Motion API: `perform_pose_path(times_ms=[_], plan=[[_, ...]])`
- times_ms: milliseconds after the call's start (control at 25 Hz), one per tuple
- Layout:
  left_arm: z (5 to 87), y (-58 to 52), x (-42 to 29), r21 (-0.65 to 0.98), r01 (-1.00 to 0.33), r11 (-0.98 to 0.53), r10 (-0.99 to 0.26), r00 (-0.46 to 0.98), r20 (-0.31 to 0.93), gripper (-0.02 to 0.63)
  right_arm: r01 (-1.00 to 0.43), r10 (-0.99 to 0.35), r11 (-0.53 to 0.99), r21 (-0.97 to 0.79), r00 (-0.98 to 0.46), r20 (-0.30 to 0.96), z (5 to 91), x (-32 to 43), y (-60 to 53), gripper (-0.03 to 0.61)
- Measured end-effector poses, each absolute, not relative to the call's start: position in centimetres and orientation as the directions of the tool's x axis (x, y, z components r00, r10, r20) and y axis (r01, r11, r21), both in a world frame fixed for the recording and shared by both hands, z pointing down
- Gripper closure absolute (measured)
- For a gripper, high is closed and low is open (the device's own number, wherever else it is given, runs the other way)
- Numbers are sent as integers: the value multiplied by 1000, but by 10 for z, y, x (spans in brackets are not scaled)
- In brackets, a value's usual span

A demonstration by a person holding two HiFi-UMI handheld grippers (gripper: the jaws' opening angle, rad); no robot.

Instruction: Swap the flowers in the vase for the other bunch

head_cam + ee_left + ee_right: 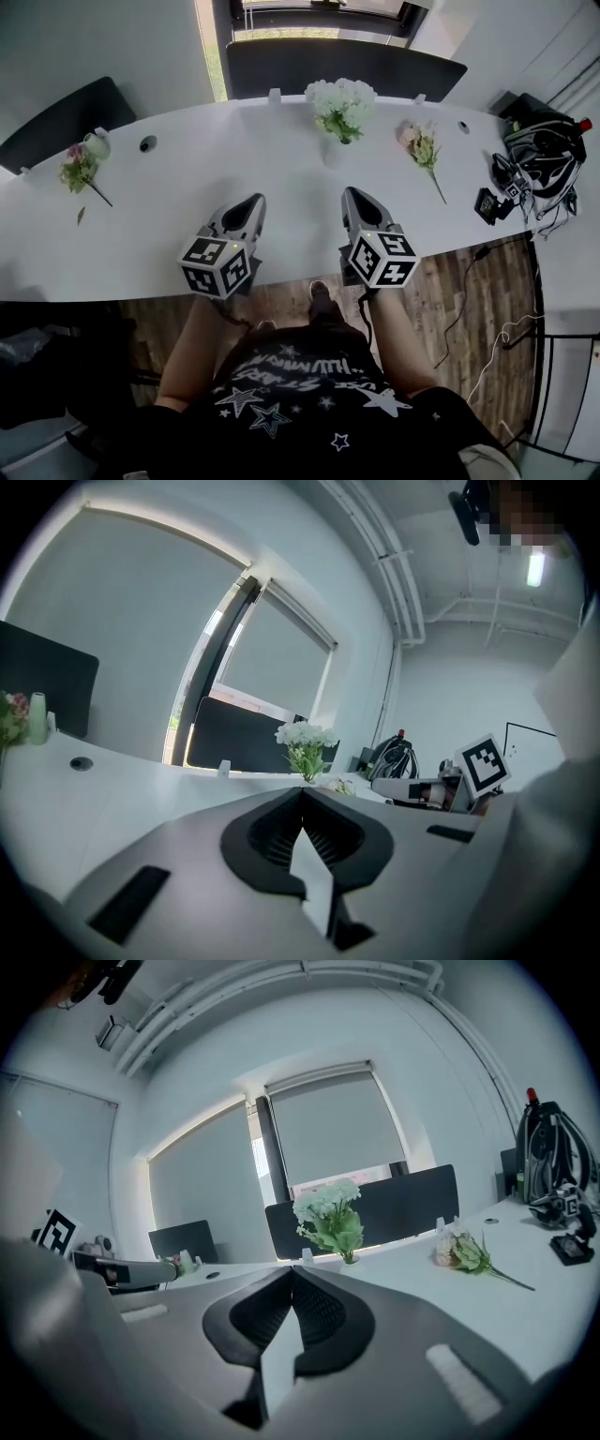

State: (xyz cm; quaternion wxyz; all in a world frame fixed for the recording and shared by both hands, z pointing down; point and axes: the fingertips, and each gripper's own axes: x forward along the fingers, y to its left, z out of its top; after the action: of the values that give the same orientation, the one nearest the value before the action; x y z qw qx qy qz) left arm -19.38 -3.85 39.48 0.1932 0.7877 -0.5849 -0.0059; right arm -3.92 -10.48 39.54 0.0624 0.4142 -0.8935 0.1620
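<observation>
A white vase point(336, 153) stands at the middle back of the white table point(169, 234), holding a bunch of white flowers point(341, 105) with green leaves. A second, pale pink bunch point(421, 144) lies flat on the table to its right. My left gripper point(253, 201) and right gripper point(353, 194) hover side by side over the table's near half, short of the vase, both shut and empty. The white flowers point(305, 735) show ahead in the left gripper view. In the right gripper view the white flowers point(330, 1207) stand ahead and the pink bunch point(466, 1252) lies to the right.
A third small bunch point(79, 169) with a pale green bottle point(97, 143) lies at the table's far left. Cables, a small black device point(491, 202) and a dark bag point(546, 150) crowd the right end. Dark chair backs point(337, 66) stand behind the table.
</observation>
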Motion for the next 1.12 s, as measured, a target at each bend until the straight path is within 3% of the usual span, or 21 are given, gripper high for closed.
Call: perform_pose_path(times_ms=[680, 960, 1120], plan=[[413, -114, -178, 281, -951, -130, -946, 203, 252, 606, -666, -606, 705, -244, -745, 280, 418, -41, -204, 575], [424, -140, -149, 265, -952, -153, -940, 223, 260, 606, -612, -544, 752, -246, -786, 294, 426, -41, -231, 571], [434, -151, -133, 269, -947, -179, -932, 250, 261, 604, -556, -476, 786, -271, -823, 309, 437, -46, -237, 504]])
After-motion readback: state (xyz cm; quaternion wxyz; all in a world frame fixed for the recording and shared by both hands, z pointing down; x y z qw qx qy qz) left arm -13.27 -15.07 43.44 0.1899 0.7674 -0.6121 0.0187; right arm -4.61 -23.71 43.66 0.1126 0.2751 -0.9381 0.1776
